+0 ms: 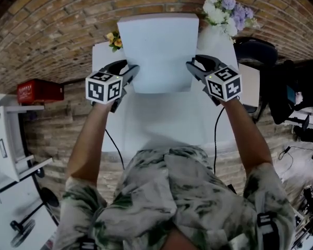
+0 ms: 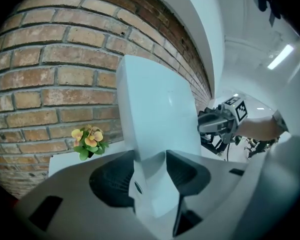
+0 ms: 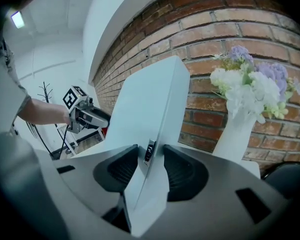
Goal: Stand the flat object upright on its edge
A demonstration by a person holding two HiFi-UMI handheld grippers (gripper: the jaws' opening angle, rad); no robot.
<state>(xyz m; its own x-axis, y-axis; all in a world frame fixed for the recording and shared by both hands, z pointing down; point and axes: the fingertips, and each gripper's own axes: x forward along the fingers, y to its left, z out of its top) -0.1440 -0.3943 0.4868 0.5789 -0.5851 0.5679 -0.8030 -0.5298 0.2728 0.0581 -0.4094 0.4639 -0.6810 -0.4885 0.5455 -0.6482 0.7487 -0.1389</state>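
The flat object (image 1: 159, 51) is a white slab, raised steeply over the white table (image 1: 161, 124) with its face toward me and the brick wall behind it. My left gripper (image 1: 131, 73) clamps its left edge and my right gripper (image 1: 194, 69) its right edge, both low on the slab. In the left gripper view the slab (image 2: 155, 109) runs up from between the jaws of the left gripper (image 2: 150, 169). In the right gripper view its thin edge (image 3: 147, 109), with a small port, sits pinched in the right gripper (image 3: 150, 166). Whether its lower edge touches the table is hidden.
A small pot of yellow flowers (image 1: 115, 39) stands at the table's back left. A white vase of purple and white flowers (image 1: 224, 14) stands at the back right. A black chair (image 1: 255, 53) is to the right, a red box (image 1: 39, 91) and white cabinet (image 1: 5, 139) to the left.
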